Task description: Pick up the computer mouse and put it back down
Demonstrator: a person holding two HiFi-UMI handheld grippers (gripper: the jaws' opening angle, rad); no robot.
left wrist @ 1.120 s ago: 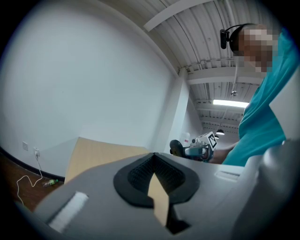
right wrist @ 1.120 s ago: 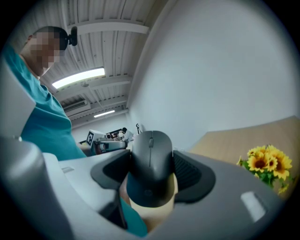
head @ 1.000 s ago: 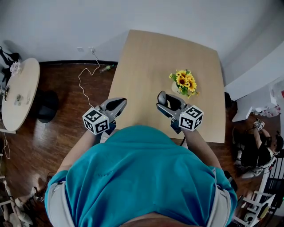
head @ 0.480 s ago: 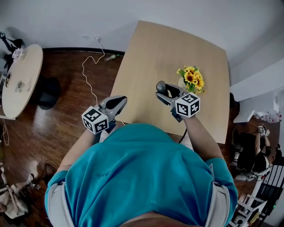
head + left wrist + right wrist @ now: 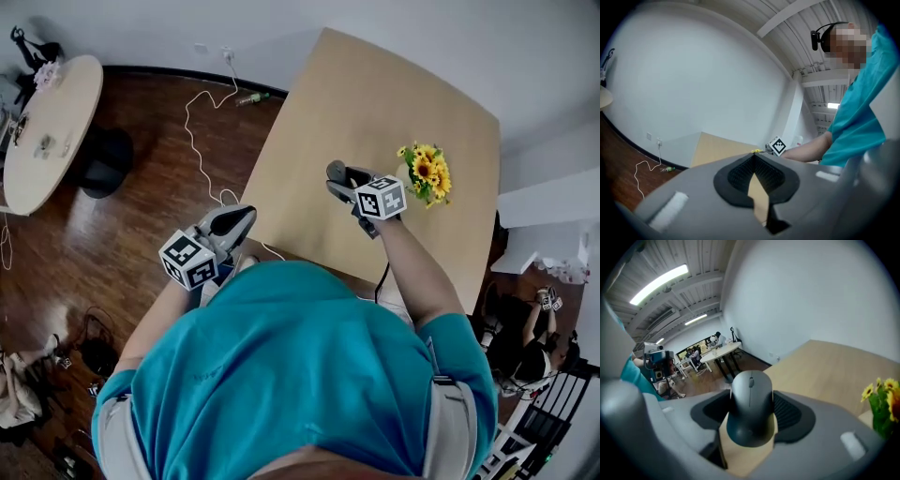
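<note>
- The right fingers [image 5: 790, 412] are clamped on the mouse [image 5: 750, 404], one pad on each flank, with its wheel facing the gripper's camera.
- The right gripper [image 5: 342, 178] holds it over the table [image 5: 375, 84], near the flowers [image 5: 427, 173] and to their left in the head view. We cannot tell whether its underside touches the wood yet.
- The left fingers [image 5: 733, 176] meet at their tips with nothing between them. The left gripper [image 5: 753, 156] hangs well apart from the flowers, further left and nearer to us, and we see no part for it in this step.
- We judge the pick-up done and the put-down in hand.
- Next, we think, the mouse has to come to rest flat on bare wood, clear of the flowers, before the pads part.
- The release calls for care: if the pads let go with the base off the wood, the mouse could drop or skid. We would want it seated first, then have the pads open evenly on both sides.
</note>
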